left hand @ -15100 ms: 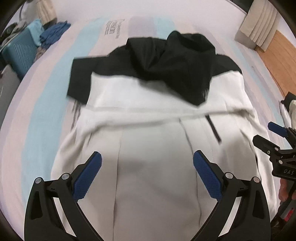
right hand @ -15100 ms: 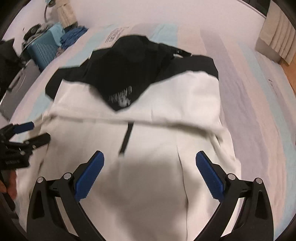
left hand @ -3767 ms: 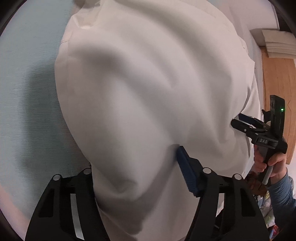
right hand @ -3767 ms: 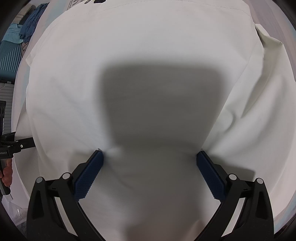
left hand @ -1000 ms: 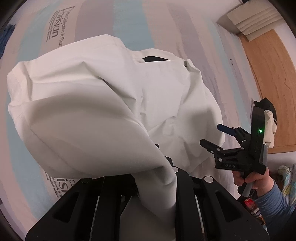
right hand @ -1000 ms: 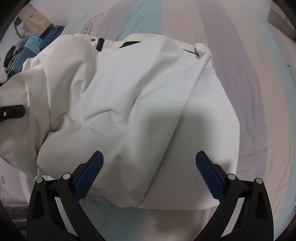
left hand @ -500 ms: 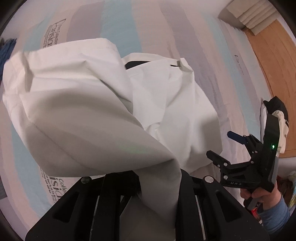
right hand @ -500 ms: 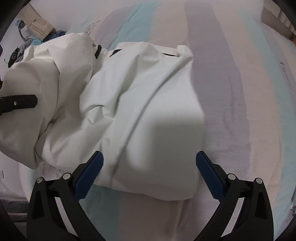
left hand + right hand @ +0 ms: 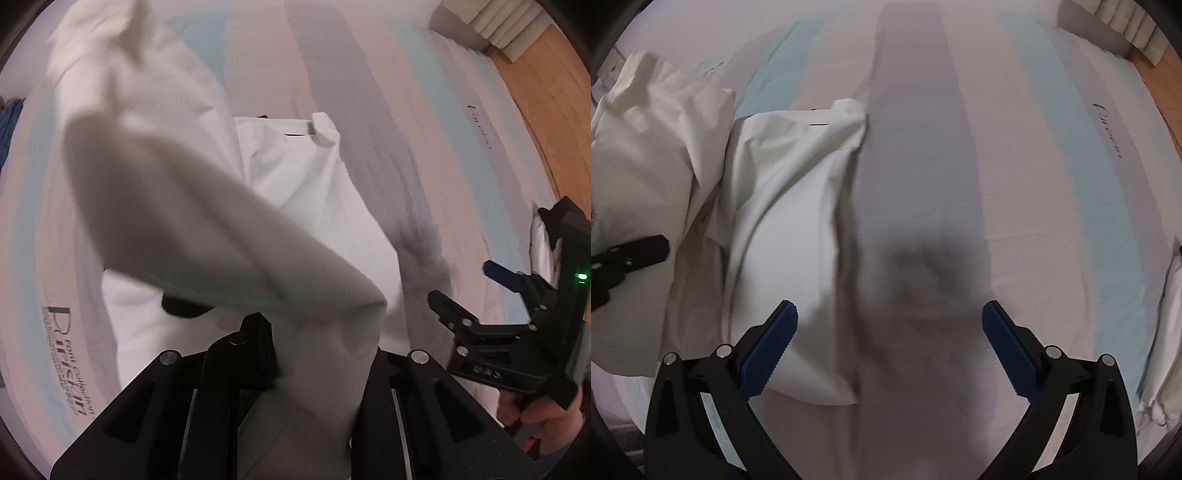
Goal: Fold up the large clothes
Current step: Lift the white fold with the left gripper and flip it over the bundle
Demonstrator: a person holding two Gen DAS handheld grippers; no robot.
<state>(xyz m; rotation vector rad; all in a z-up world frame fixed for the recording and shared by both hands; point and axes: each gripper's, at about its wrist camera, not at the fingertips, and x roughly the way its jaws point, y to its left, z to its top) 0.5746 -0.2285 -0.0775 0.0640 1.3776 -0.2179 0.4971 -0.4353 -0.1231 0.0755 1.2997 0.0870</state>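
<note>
Step in hand, as judged: carrying a raised fold of the white garment (image 9: 177, 206) across its own body to make a lengthwise fold. The garment lies on the striped bed (image 9: 923, 147), its flat half to the left in the right wrist view, its lifted half bunched and hanging from the left hand-held gripper (image 9: 317, 354), whose jaws are clamped on a thick wad of cloth. The right hand-held gripper (image 9: 886, 350) is spread wide with nothing between its blue pads (image 9: 768, 350), hovering over bare sheet just beside the garment's right edge. To do it well: keep the pinch firm until the fold is over the flat half, lower it so the edges meet, and only then let go; the free gripper would best pin or smooth the flat half (image 9: 790, 221) so it does not drag. Risk: the bunched cloth may land crumpled. Count: one garment; two hand-held grippers; one person's hand (image 9: 532, 417) in view; one pale stack by the wooden floor (image 9: 491, 33), contents unclear.
</note>
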